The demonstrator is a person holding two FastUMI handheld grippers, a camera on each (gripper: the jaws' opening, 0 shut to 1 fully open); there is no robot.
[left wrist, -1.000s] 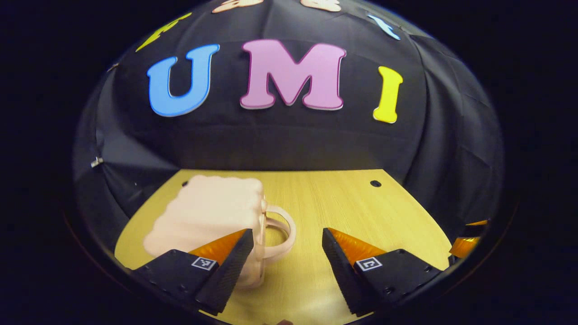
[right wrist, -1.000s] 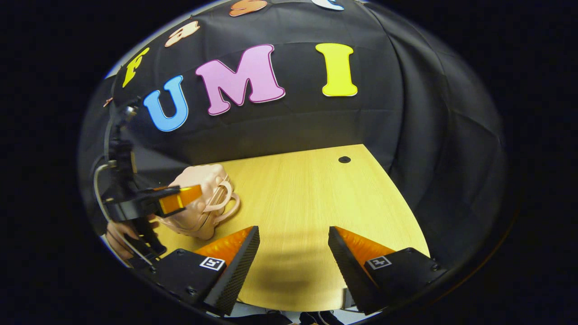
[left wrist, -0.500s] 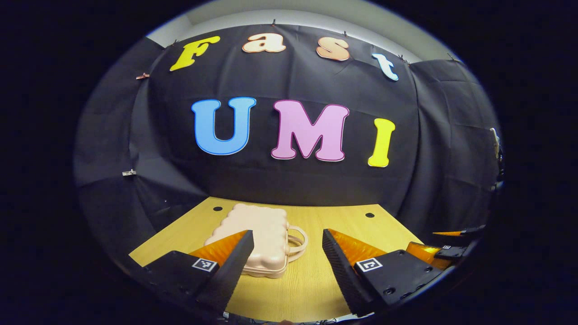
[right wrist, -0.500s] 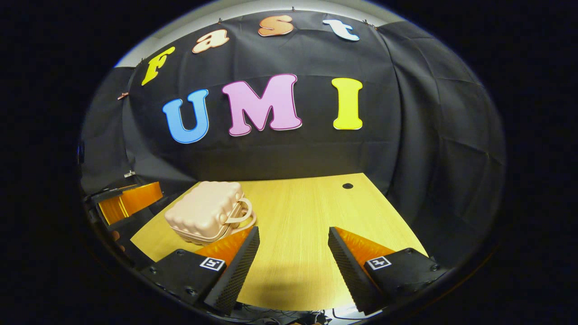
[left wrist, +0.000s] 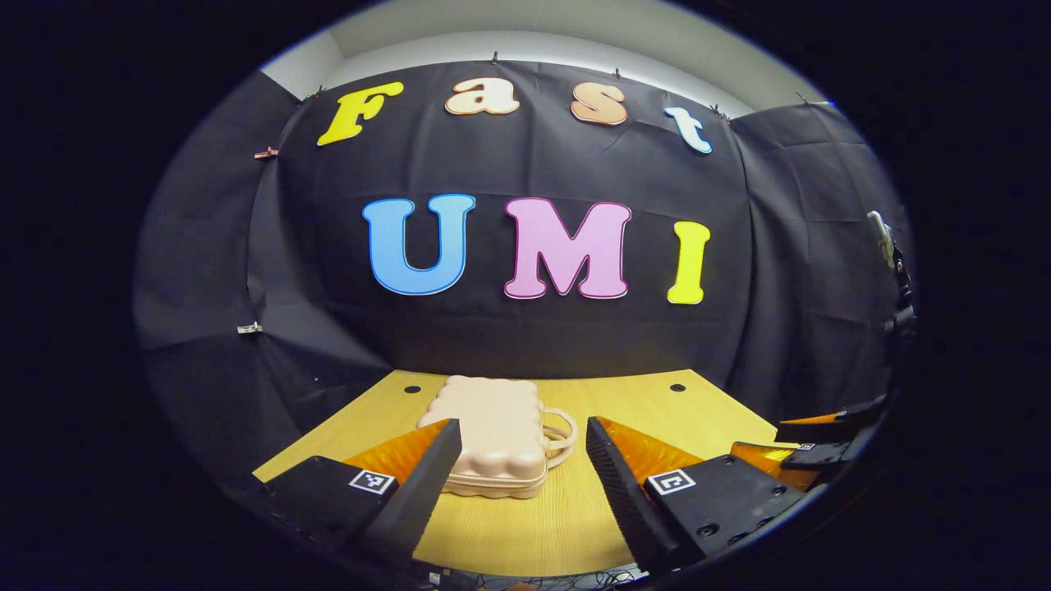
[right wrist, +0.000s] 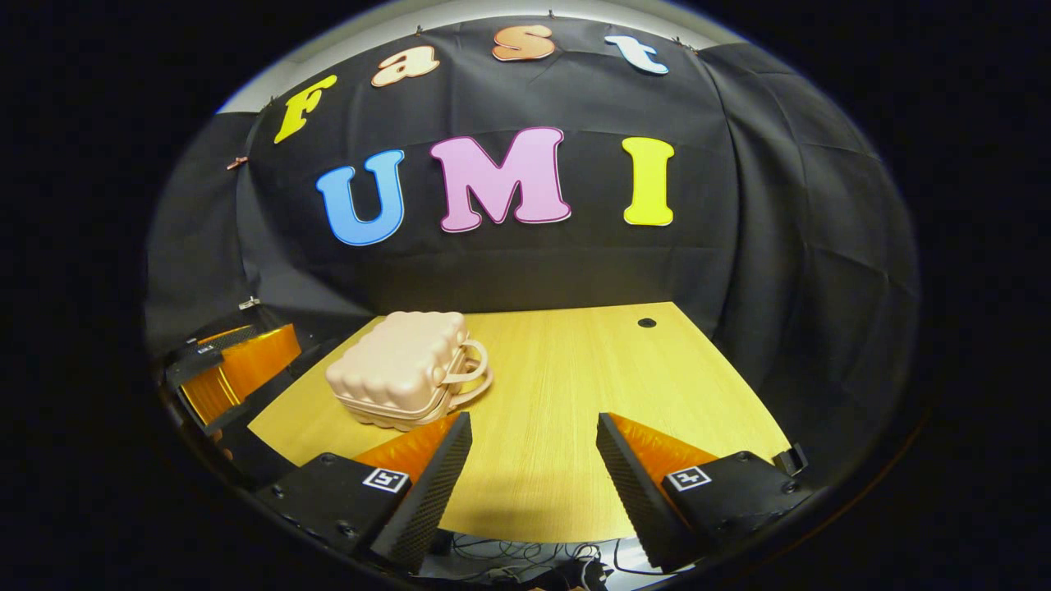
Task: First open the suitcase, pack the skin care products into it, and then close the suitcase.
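Suitcase: small pale pink suitcase lies flat and shut on the wooden table, its twin handles turned toward the table's middle.
Left gripper: left gripper hangs at the near edge, fingers spread wide with nothing between them; the case sits just beyond its left finger.
Right gripper: right gripper is likewise released and empty, hovering over bare wood to the right of the case and well apart from it.
Other tool in frame: each camera catches the opposite gripper at its rim, at the far right of the left gripper view and the far left of the right gripper view.
Skin care products: none can be made out on the table from either camera.
Stage: judging by the shut lid and the empty table, either the opening has not begun or the packing is done; the pictures do not settle which.
Technique: if opening comes first, one gripper would best pin the lower shell while the other finds the seam or latch on the handle side and lifts the lid slowly.
Risk: a light case may slide or tip if the lid is pulled without bracing.
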